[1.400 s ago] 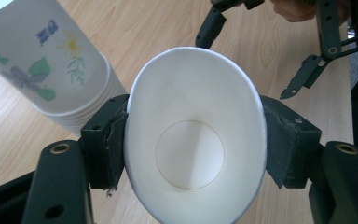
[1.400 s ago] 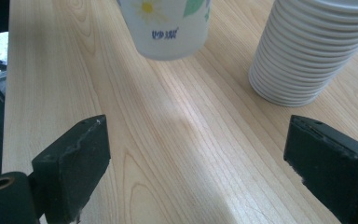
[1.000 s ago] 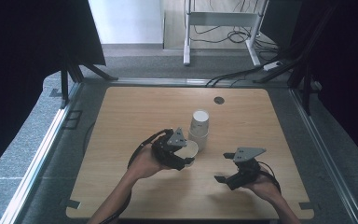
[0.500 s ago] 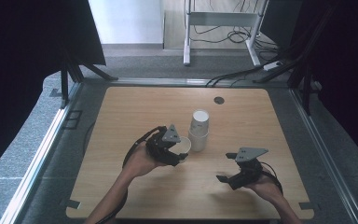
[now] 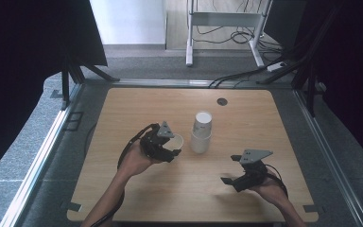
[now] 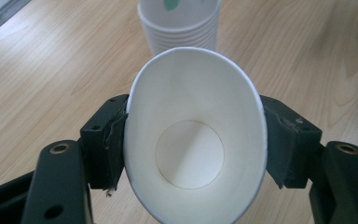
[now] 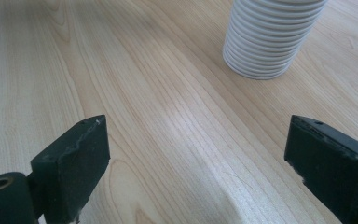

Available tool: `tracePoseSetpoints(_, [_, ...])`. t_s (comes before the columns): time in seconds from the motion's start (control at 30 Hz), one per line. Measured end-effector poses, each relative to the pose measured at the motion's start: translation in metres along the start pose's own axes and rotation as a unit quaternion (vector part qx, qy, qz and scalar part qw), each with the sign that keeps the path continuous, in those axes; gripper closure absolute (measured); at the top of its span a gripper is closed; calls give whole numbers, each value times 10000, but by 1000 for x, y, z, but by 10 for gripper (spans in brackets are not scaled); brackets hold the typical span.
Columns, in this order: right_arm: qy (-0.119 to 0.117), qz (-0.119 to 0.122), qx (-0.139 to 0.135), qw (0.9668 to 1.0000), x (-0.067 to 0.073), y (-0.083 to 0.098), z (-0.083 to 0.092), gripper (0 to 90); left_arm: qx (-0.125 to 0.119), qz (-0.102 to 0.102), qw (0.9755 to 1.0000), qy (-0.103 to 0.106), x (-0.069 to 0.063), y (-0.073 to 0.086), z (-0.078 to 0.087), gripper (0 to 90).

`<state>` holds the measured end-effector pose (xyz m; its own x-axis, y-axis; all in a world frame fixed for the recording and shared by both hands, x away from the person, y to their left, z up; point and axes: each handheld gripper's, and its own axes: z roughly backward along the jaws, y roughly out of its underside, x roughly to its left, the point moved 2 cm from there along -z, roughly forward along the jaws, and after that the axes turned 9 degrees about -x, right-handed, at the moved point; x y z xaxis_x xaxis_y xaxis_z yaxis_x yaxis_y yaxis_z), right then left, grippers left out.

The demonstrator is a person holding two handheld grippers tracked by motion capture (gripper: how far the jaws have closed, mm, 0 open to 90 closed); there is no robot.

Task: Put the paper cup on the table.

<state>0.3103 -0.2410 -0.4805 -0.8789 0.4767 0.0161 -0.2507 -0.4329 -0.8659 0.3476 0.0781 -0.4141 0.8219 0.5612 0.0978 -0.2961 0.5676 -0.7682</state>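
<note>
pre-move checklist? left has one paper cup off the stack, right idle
1. Left gripper hold on the single paper cup: ok, both fingers press its sides and the rim is squeezed oval.
2. Cup separated from the stack of cups: ok, a gap shows in the high view.
3. Only one cup taken: cannot tell, the outside is hidden.
4. Stack upright on the table: ok.
5. Right gripper free: ok, fingers apart, nothing between them, stack ahead of it.
6. Set-down room: ok, bare wood in front of the left hand.

Cup stack (image 7: pixel 270 37) top cut off by frame edge
</note>
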Motion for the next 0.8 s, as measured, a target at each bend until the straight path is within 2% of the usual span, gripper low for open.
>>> tracePoseSetpoints(0.43, [186,-97,63,9998,-6,8,4,21,170,315,9985,-403,21,13,1,300])
tracePoseSetpoints(0.8, [286,-153,148,9994,-9,16,7,14,307,488,9955,-753,36,23,-1,279])
